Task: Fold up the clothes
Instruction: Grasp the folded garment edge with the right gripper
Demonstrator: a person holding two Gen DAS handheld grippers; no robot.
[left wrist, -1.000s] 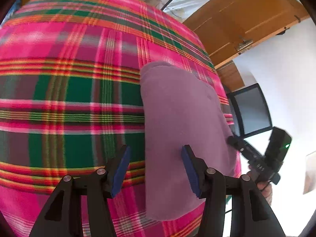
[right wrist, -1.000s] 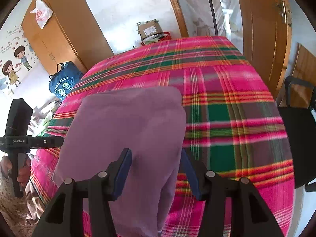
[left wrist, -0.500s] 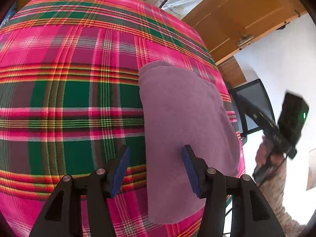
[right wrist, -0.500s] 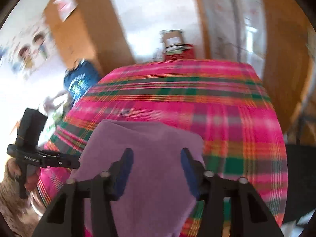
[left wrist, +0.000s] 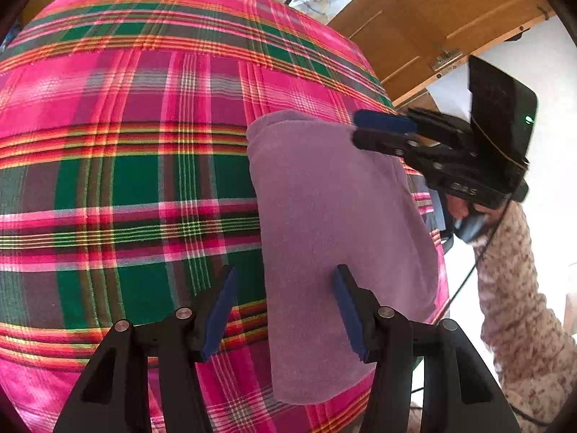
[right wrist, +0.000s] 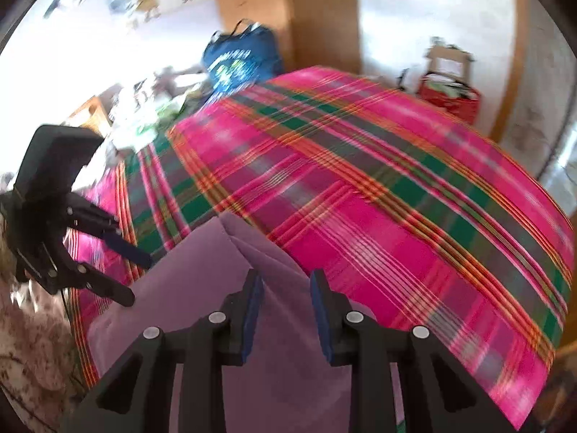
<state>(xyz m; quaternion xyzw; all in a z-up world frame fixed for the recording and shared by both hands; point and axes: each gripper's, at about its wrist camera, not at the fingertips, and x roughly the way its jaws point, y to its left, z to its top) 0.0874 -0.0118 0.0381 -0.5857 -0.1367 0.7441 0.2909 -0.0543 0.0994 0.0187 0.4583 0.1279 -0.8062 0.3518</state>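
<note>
Folded purple fleece garment: soft, matt, napped cloth. Pink-green plaid woven cloth over surface: coarse, matt. Left hand-held gripper: matt black plastic, blue pads. Brown wooden door: smooth, satin.

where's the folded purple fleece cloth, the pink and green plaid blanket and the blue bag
folded purple fleece cloth [left wrist: 335, 216], left wrist view, middle of its top face
pink and green plaid blanket [left wrist: 126, 166], left wrist view, bare stretch
blue bag [right wrist: 239, 56], right wrist view, printed front
</note>
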